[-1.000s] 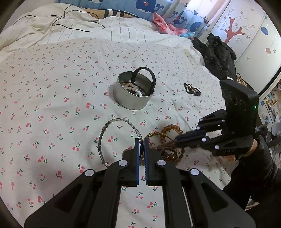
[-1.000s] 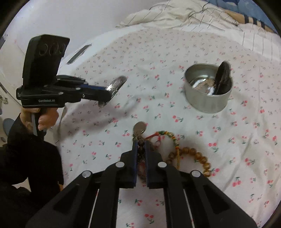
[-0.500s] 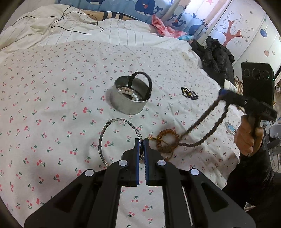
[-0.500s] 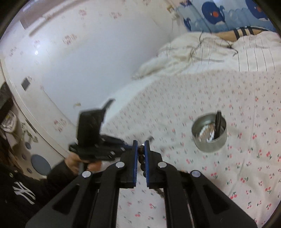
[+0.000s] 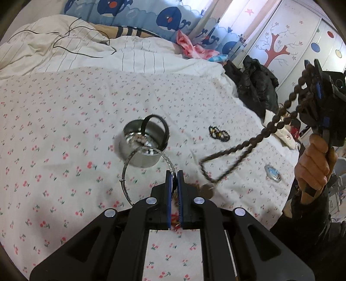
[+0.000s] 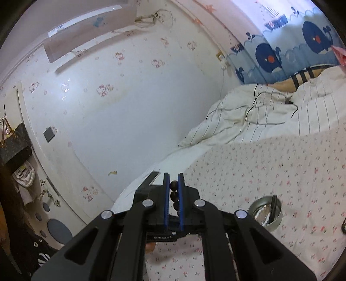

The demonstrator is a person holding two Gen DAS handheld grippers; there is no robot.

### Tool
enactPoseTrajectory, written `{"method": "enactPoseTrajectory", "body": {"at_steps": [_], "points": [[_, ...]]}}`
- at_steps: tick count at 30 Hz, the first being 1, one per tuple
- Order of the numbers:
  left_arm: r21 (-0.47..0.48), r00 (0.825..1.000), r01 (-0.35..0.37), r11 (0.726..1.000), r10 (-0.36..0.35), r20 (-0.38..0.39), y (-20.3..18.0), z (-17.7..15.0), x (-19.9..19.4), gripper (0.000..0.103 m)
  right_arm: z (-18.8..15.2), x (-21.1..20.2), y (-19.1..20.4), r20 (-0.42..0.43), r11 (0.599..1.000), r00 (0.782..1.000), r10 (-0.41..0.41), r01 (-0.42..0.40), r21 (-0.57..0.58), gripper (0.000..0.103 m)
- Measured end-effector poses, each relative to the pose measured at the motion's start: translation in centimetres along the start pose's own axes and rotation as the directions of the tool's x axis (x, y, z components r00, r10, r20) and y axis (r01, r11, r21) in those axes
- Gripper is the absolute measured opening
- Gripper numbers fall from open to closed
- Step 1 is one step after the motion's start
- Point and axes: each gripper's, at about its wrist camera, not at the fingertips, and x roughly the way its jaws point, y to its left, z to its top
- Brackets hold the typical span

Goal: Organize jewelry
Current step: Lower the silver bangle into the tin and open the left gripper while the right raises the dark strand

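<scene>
Dangling from the right gripper [image 6: 173, 183], a long strand of dark wooden beads [image 5: 268, 127] hangs in a loop above the cherry-print bedsheet [image 5: 64, 121], its lower end blurred, with a round pendant [image 5: 207, 190] at the bottom close to the fabric. In the right wrist view a few of those dark beads sit clamped between the blue pads [image 6: 165, 198], the jaws nearly together on them. A hand [image 5: 313, 164] grips the handle of that gripper at the right edge of the left wrist view.

The left gripper [image 5: 174, 179] pinches a thin silver bangle [image 5: 142, 170] between its narrow jaws, and the ring stands raised off the sheet, in front of a round metal tin [image 5: 140, 149]. Inside the tin lie pale pearl-like beads [image 5: 143, 138], and a black band [image 5: 156, 121] arches up over its rim. Well apart to the right of the tin a small dark beaded piece [image 5: 218, 133] lies on the sheet, and a blue oval item [image 5: 273, 172] rests nearer the bed's edge. Striped white bedding [image 5: 86, 54] is bunched beyond, under a whale-print curtain [image 5: 151, 15].
</scene>
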Motion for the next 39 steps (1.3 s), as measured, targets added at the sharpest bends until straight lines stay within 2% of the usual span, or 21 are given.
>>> {"method": "enactPoseTrajectory", "body": {"at_steps": [16, 24, 33, 39], "points": [[-0.023, 0.998, 0.055, 0.998, -0.054, 0.042, -0.4, 3.4, 3.2, 0.005, 5.2, 0.7, -1.5, 0.073, 1.0, 0.997, -0.01, 0.01, 0.012, 0.008], [-0.055, 0.996, 0.071, 0.996, -0.068, 0.058, 0.8, 4.5, 4.7, 0.005, 7.3, 3.7, -2.1, 0.039, 0.999, 0.999, -0.036, 0.036, -0.007, 0.008], [-0.074, 0.995, 0.087, 0.993, -0.083, 0.052, 1.8, 5.2, 7.4, 0.005, 7.8, 5.3, -4.5, 0.025, 0.999, 0.999, -0.047, 0.046, 0.019, 0.008], [-0.133, 0.992, 0.113, 0.985, -0.104, 0.066, 3.4, 4.7, 8.9, 0.005, 7.8, 6.2, -5.2, 0.013, 0.999, 0.999, -0.043, 0.043, 0.022, 0.008]]}}
